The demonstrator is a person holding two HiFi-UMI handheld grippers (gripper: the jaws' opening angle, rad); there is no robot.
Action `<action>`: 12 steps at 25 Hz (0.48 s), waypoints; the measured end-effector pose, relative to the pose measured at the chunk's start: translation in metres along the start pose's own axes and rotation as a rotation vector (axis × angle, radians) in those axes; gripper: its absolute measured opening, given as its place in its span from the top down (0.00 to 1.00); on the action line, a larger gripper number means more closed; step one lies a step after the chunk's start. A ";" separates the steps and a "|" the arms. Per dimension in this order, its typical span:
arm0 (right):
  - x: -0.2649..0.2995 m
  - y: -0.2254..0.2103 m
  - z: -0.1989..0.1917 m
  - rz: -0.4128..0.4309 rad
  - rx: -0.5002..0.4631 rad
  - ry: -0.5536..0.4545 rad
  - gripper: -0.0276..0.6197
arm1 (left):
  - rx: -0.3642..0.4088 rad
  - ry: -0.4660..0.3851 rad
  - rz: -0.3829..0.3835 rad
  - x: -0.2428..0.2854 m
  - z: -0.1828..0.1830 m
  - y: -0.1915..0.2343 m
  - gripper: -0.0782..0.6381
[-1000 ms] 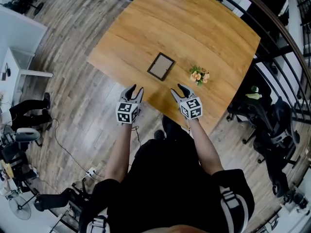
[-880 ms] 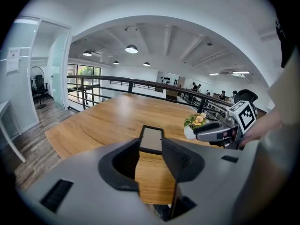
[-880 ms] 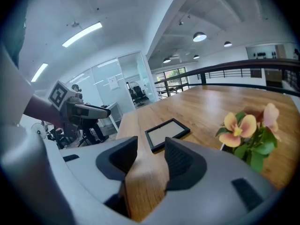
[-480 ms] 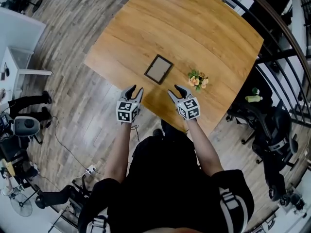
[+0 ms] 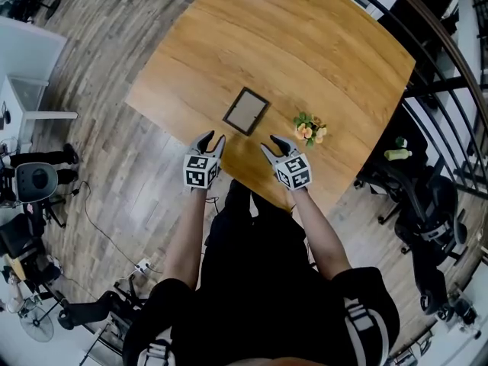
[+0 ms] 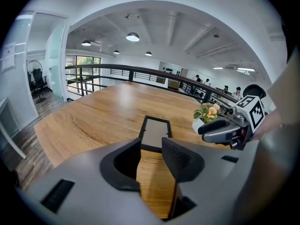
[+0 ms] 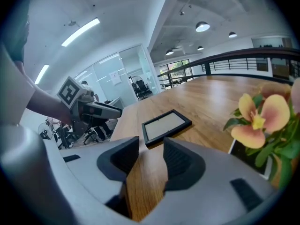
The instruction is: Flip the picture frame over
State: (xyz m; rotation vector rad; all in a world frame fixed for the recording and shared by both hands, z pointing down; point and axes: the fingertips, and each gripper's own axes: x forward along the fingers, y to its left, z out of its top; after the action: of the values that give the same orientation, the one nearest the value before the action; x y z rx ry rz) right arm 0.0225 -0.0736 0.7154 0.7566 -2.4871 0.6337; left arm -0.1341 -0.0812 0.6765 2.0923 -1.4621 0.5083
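We count one frame (image 5: pixel 246 111), one flower pot (image 5: pixel 310 128) and two grippers. The frame lies flat near the desk's (image 5: pixel 305 44) near edge, with the flower pot near it on the right. The left gripper (image 5: pixel 211 138) is wide apart and empty, short of the frame. The right gripper's (image 5: pixel 270 143) jaws are apart and have just been closing, with nothing between them.

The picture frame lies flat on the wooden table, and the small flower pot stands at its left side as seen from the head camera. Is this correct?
Not fully. The head view shows the flower pot at the right side of the picture frame, not the left. The rest is correct: the frame lies flat on the wooden table.
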 end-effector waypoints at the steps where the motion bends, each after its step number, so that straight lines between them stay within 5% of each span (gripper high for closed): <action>1: 0.001 -0.001 0.000 -0.003 0.003 0.002 0.69 | -0.002 -0.001 -0.003 0.003 0.001 0.002 0.68; 12: 0.013 -0.003 -0.001 -0.069 0.045 0.003 0.70 | 0.006 0.040 -0.061 0.030 -0.003 0.016 0.68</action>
State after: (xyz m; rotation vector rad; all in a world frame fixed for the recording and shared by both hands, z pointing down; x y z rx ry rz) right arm 0.0150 -0.0808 0.7243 0.8544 -2.4399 0.6674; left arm -0.1386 -0.1062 0.6995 2.1118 -1.3721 0.5284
